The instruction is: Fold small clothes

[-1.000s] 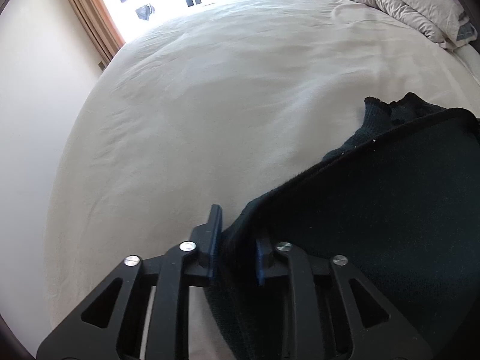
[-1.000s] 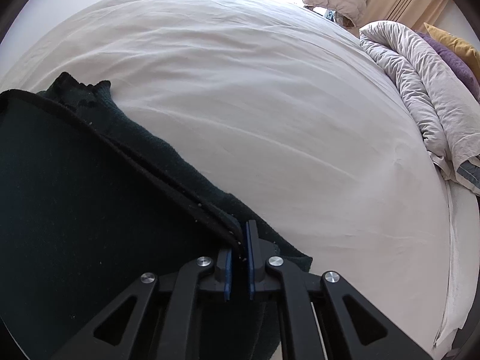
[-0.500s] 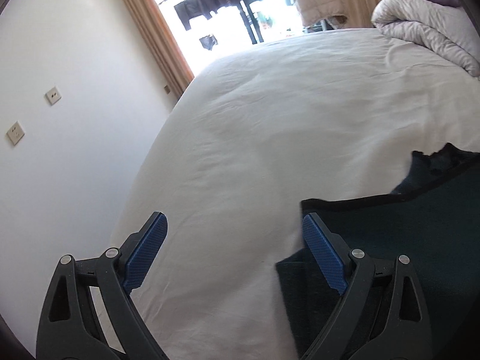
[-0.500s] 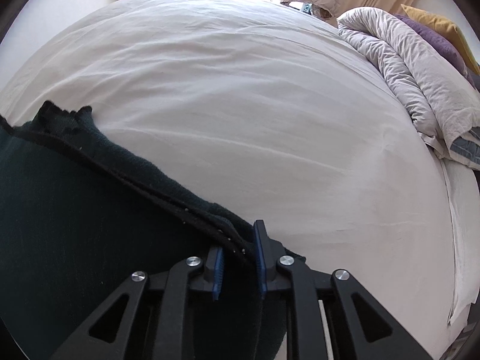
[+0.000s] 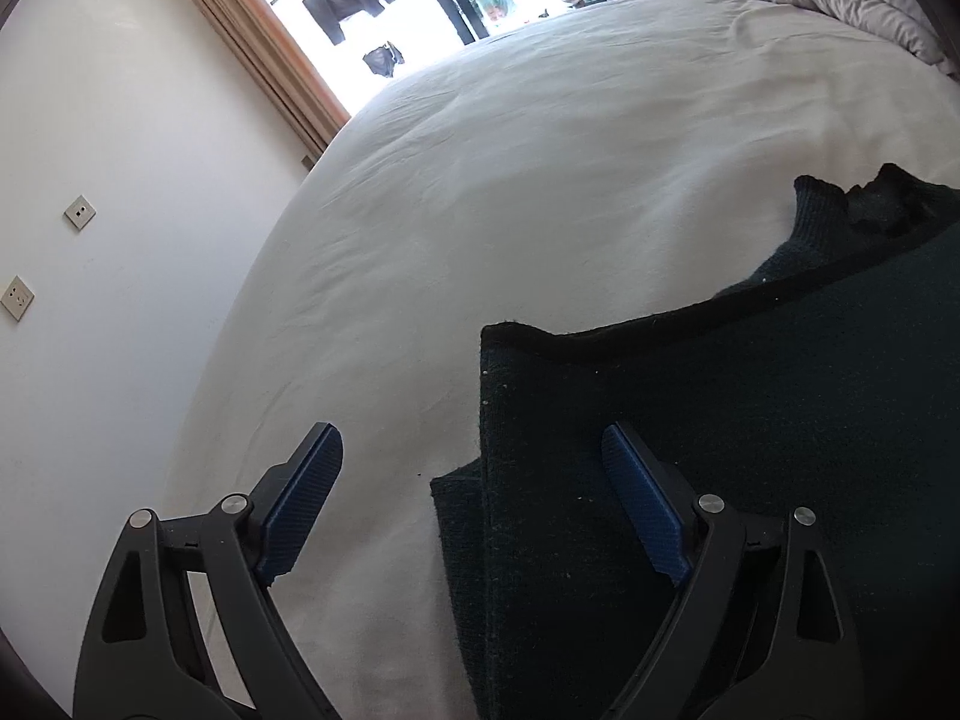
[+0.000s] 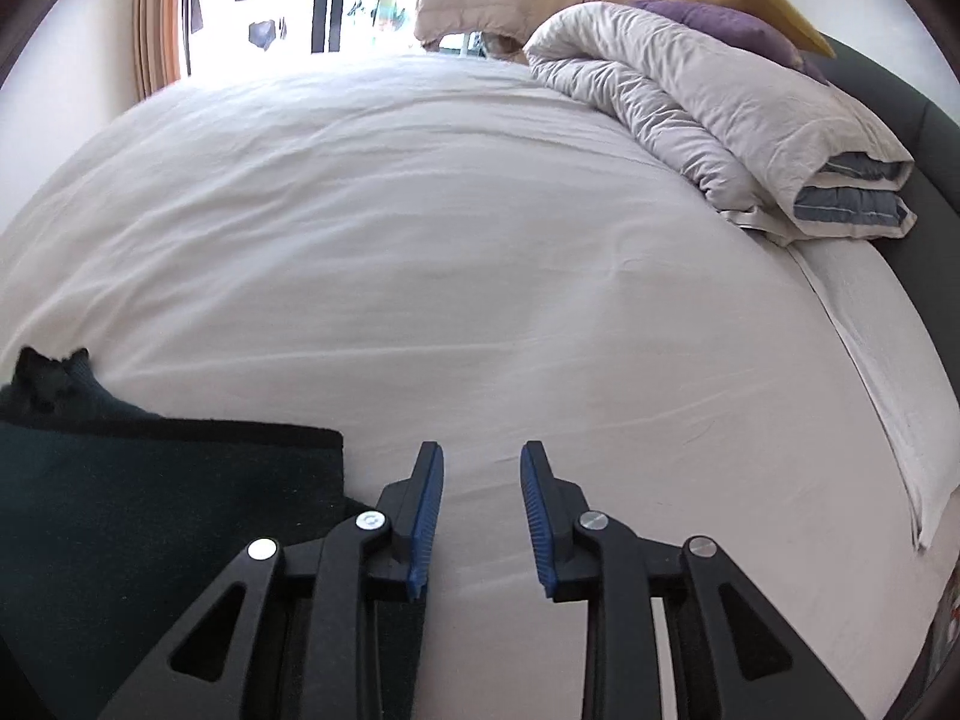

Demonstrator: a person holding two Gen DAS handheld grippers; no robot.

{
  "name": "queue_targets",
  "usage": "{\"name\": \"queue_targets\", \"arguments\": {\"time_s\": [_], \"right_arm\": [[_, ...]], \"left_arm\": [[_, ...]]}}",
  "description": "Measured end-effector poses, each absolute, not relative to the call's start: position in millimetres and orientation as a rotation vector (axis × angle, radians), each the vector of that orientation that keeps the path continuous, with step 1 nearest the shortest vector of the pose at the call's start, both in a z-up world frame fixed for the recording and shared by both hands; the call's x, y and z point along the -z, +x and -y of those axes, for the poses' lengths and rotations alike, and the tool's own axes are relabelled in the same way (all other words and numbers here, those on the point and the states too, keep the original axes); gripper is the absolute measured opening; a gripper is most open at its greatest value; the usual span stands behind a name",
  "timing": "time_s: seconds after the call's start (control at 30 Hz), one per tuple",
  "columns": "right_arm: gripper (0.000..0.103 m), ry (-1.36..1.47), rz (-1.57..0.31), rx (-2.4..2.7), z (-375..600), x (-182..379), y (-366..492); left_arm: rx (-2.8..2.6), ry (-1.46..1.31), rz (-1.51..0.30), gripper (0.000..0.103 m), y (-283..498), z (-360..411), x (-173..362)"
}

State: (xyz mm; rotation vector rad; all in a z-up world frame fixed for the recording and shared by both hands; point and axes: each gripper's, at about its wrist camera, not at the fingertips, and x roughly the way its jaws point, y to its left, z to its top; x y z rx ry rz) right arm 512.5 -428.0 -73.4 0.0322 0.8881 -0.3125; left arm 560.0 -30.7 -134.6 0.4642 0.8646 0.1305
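Left gripper [image 5: 471, 450] stands released wide over the folded dark garment [image 5: 750, 450]; right gripper [image 6: 482, 462], jaws just opening, holds nothing.

You've got a dark green garment [image 5: 750, 450] in a dense matt knit, fuzzy nap, with lint specks and a ribbed edge at the far corner. The bed sheet [image 6: 480, 276] is white woven cloth, matt and lightly creased. Both claws, left claw [image 5: 474, 480] and right claw [image 6: 482, 516], are matt black plastic with shiny metal pivot pins; your pads [image 6: 427, 516] are blue, finely ribbed, rubbery-looking. The duvet [image 6: 720, 102] is crinkled pale cloth.
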Motion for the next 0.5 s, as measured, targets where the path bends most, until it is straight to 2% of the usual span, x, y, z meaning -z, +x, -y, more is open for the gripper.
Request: {"name": "queue_targets", "arguments": {"time_s": [0.1, 0.2, 0.4, 0.5], "right_arm": [[0.029, 0.186, -0.836, 0.187, 424.5, 63.9, 485.7], [0.036, 0.184, -0.885, 0.059, 403.3, 74.2, 485.2], [0.038, 0.301, -0.98, 0.023, 412.1, 101.4, 509.4], [0.037, 0.253, -1.042, 0.027, 408.9, 117.8, 518.8]], "left_arm": [[-0.154, 0.496, -0.848, 0.09, 560.8, 34.7, 139.0], [-0.163, 0.526, -0.83, 0.09, 558.7, 38.6, 144.4], [-0.16, 0.5, -0.841, 0.091, 560.6, 35.0, 147.7], [-0.162, 0.496, -0.84, 0.091, 563.0, 34.9, 149.3]]}}
